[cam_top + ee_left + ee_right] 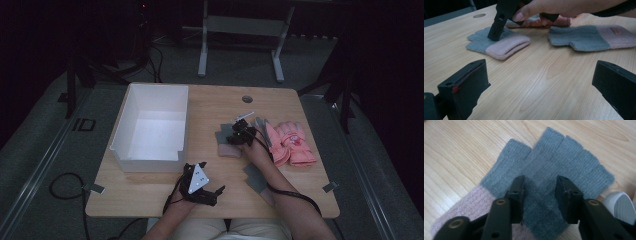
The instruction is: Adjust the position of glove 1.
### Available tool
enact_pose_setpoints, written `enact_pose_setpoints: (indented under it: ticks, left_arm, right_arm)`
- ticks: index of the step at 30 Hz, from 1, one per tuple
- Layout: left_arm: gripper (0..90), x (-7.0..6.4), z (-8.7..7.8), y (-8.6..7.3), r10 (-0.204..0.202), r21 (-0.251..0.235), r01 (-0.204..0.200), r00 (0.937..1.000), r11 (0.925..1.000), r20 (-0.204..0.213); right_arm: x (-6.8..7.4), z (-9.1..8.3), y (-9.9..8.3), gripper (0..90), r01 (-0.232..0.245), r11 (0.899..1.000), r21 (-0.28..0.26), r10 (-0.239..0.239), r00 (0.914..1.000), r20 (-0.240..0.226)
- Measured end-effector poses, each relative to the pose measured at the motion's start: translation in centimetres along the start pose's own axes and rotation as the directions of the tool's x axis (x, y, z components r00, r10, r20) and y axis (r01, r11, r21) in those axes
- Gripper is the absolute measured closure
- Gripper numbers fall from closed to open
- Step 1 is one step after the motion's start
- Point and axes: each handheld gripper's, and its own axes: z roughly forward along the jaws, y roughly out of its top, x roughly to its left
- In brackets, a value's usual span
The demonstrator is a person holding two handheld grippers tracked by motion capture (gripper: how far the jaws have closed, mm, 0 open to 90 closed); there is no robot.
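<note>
Grey-and-pink knitted fingerless glove point(544, 182) lay at table centre, approx 3 o'clock of white plastic bin point(150, 127). Right gripper point(540, 195) was pressed onto it, jaws part-open, not yet clamped, prob. for a pinch.

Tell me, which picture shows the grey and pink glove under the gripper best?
The right gripper view: the glove lies close up, its knit clear. The left gripper view shows it side-on; the high view shows it small and dim.

Grey fingerless glove point(554, 165) (pink cuff) flat on table point(454, 150)
</note>
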Motion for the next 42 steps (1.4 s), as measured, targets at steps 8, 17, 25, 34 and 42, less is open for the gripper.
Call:
enact_pose_setpoints:
  ticks: [8,17,25,34,42]
  left_arm:
    - [0.1,0.1,0.0,0.0,-0.008,-0.002,0.008,1.0,1.0,0.0]
    - [0.1,0.2,-0.2,-0.1,-0.014,-0.013,0.014,0.9999,0.9998,-0.005]
    - [0.1,0.3,-0.3,-0.2,-0.022,-0.027,0.022,0.9998,0.9994,0.0]
    - [0.1,0.1,-0.3,-0.2,-0.003,-0.027,0.003,1.0,0.9996,0.003]
    - [0.1,0.1,-0.3,-0.2,-0.001,-0.029,0.001,1.0,0.9996,0.002]
  right_arm:
    - [0.3,-0.1,0.7,80.9,-0.033,0.999,0.033,0.033,0.9995,-0.004]
    - [2.5,-6.7,1.6,84.4,0.001,0.996,-0.09,-0.01,0.9958,-0.092]
    - [6.2,-9.5,-2.7,84.3,-0.047,0.99,-0.13,0.03,0.9907,-0.133]
    - [9.0,-6.1,-7.0,84.1,-0.107,0.994,-0.034,0.102,0.9856,-0.135]
    - [9.5,-5.4,-7.7,81.1,-0.126,0.992,-0.032,0.121,0.9839,-0.132]
